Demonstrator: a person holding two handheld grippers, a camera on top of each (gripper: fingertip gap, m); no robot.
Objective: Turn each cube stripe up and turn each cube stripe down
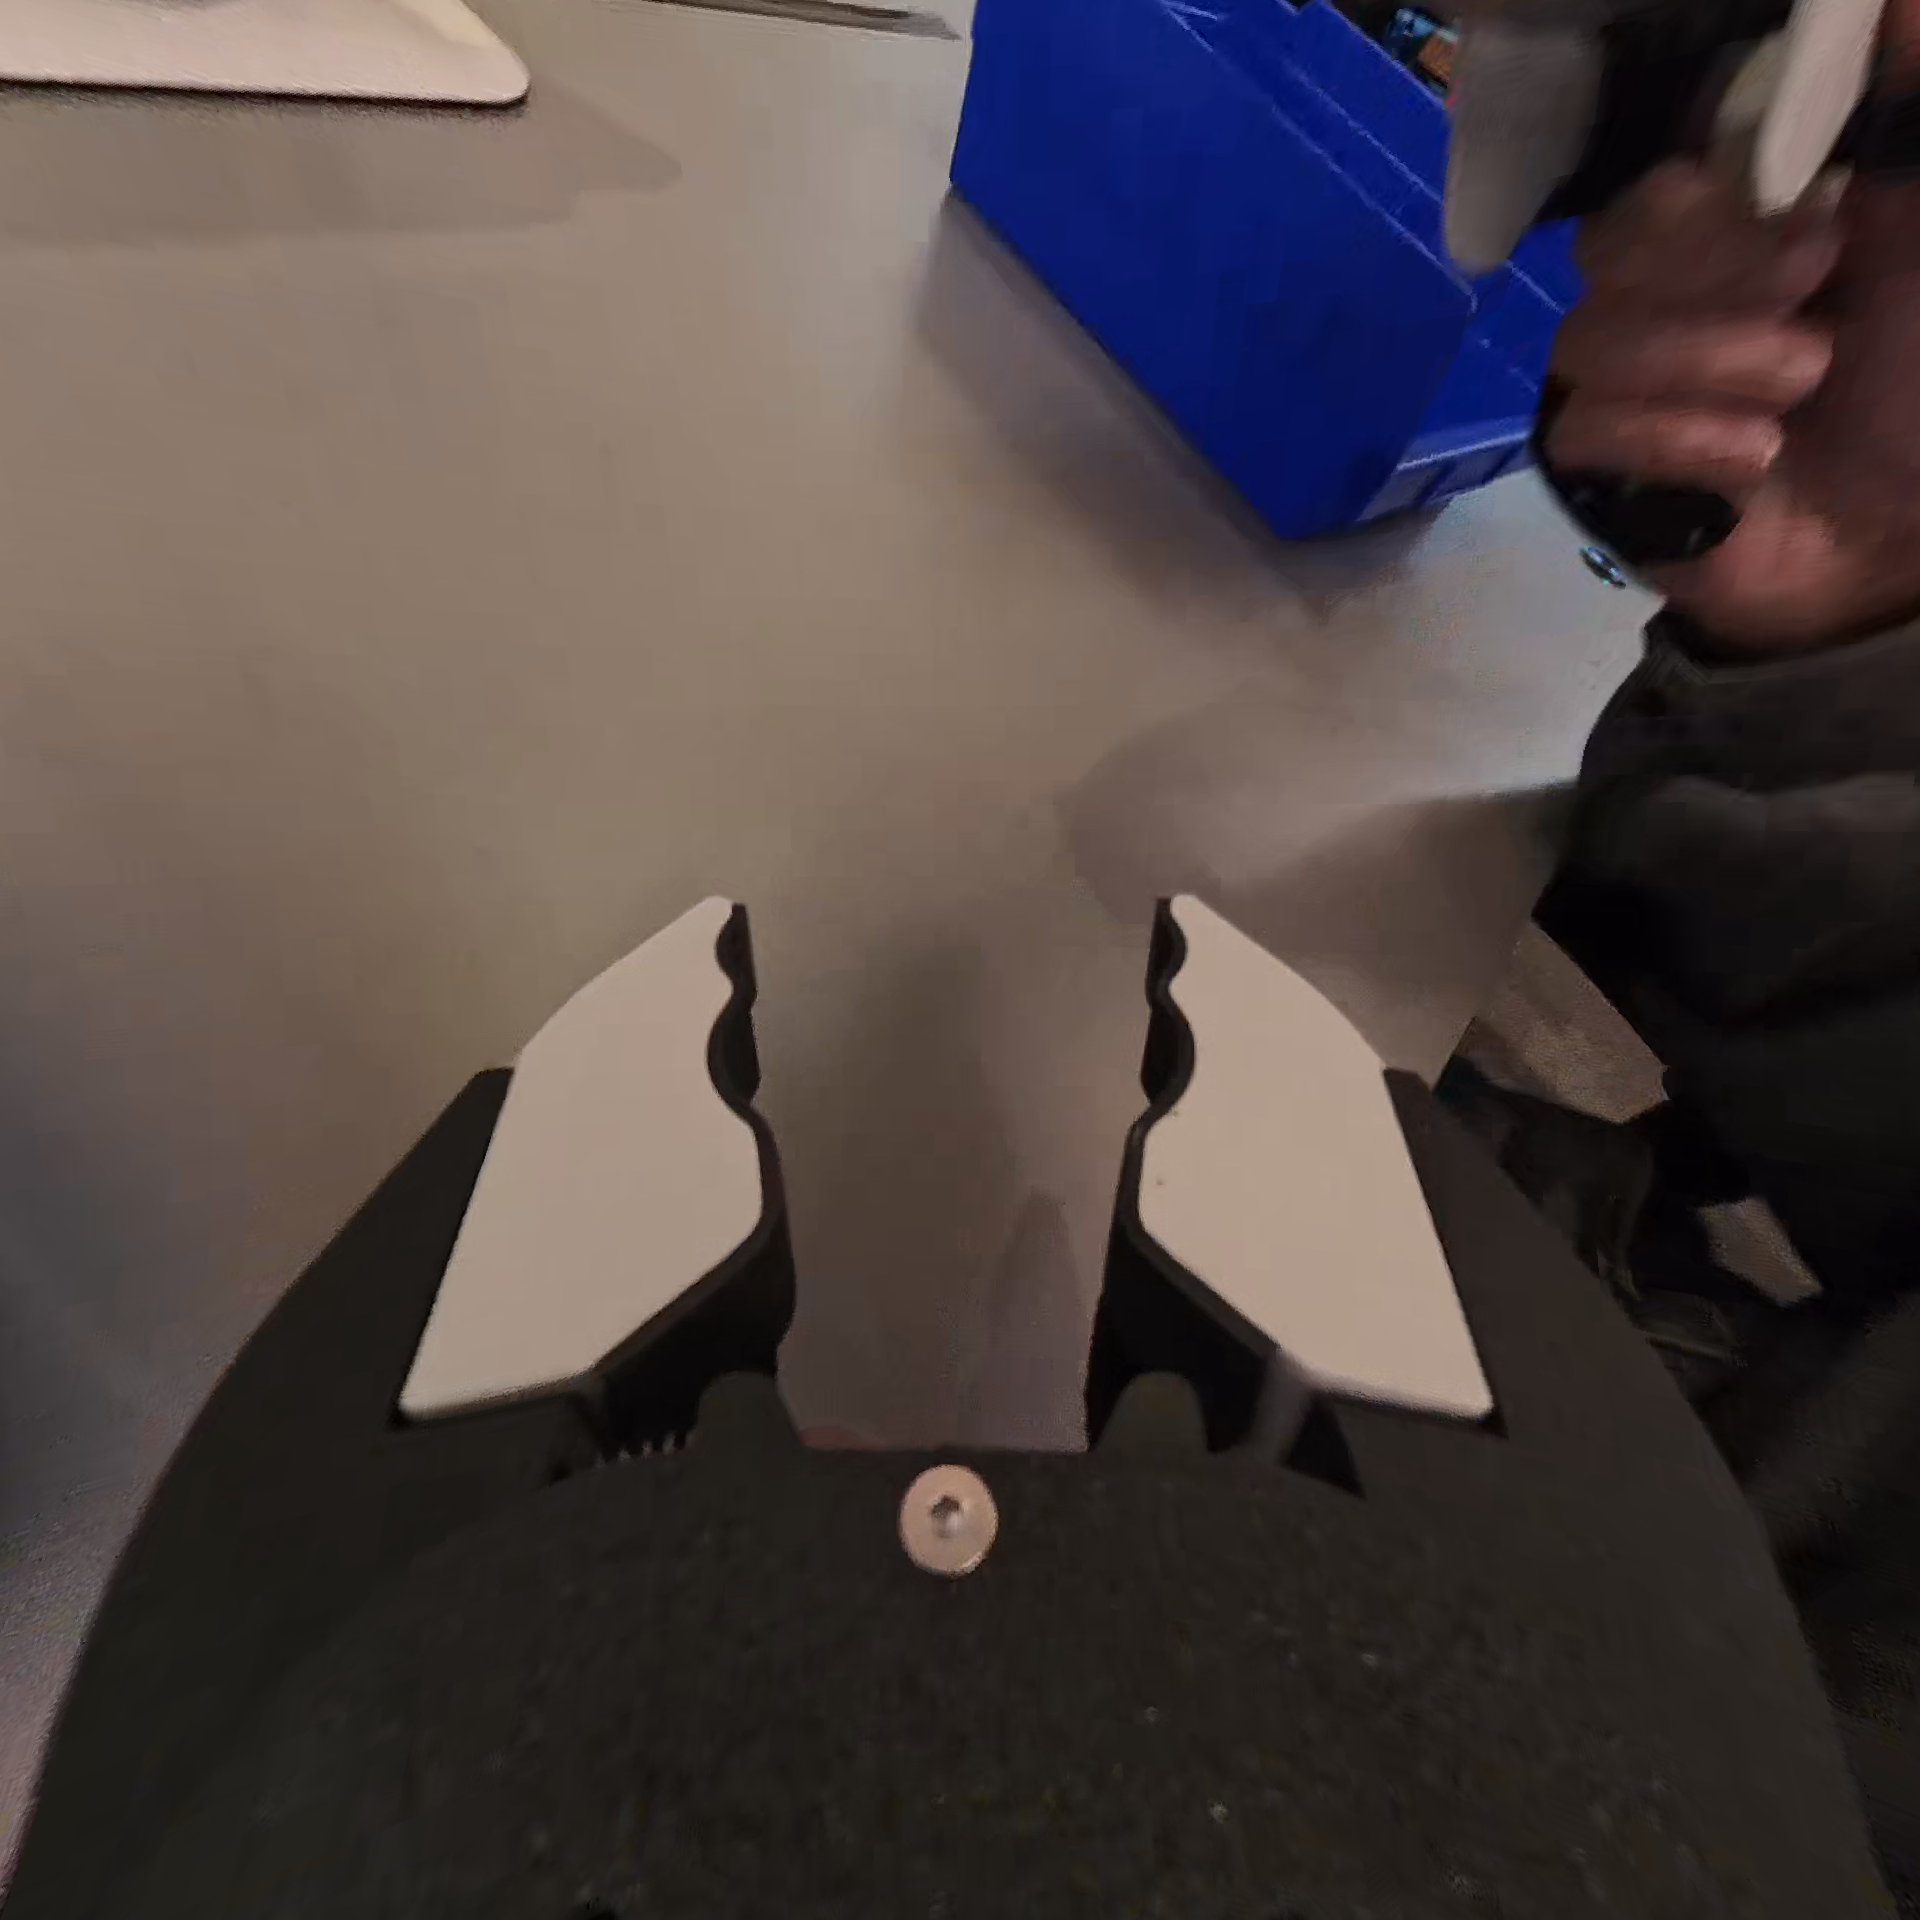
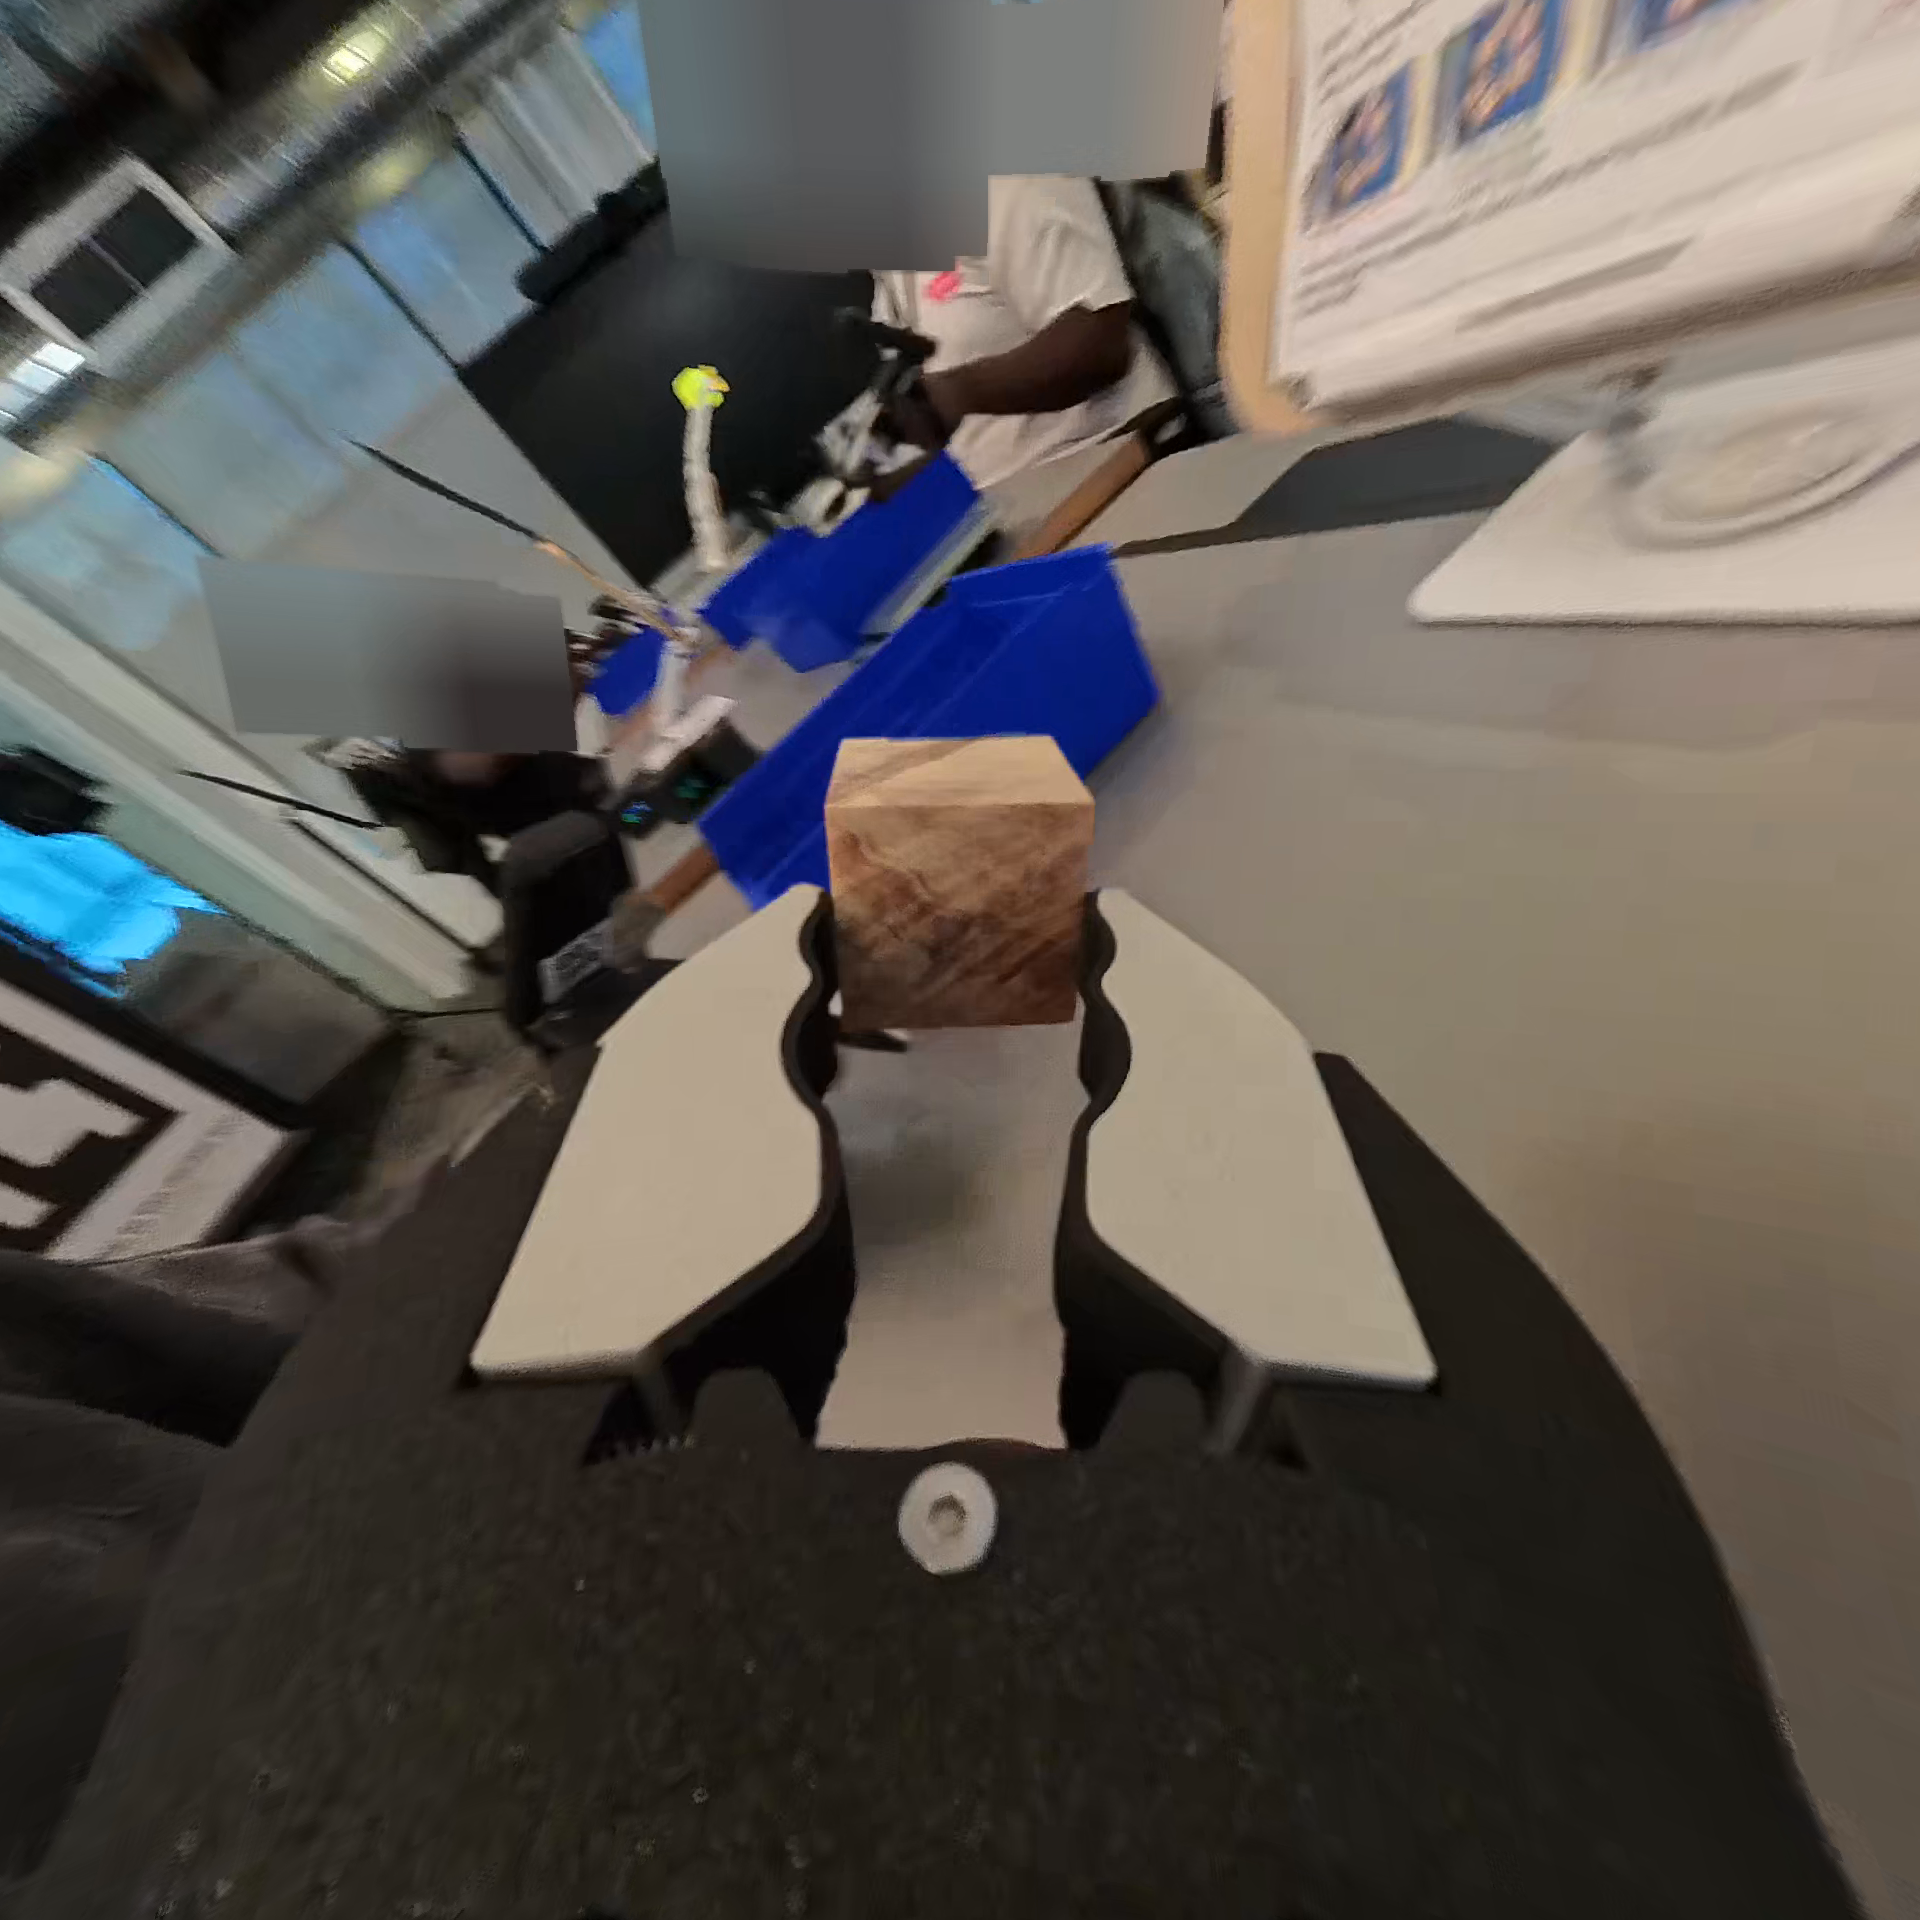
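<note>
The right gripper (image 2: 956, 935) was clamped on the brown wooden cube with streaked grain (image 2: 961, 883), which stood at frame centre in the right wrist view, pinched near the fingertips and seemingly lifted clear of the grey table top (image 2: 1455, 987). No stripe could be made out on the two faces shown (motion blur left this uncertain). The long blue plastic bin (image 2: 977, 686) lay just behind the cube, toward upper centre.

In the left wrist view the left gripper (image 1: 951, 914) had its jaws apart with nothing between them, over bare table at lower centre. The hand (image 1: 1704, 416) gripping the other tool appeared blurred at the upper right of that frame, in front of the bin; the cube itself was not visible there.

Assessment: the step in hand appeared to be reorienting the held cube. The grip sat only at the tips, so the turn should be slow and the squeeze steady, lest the cube pivot out. The cube should be set flat on open table, well apart from the bin, and released only once fully seated. The stripe face should be confirmed before letting go.
</note>
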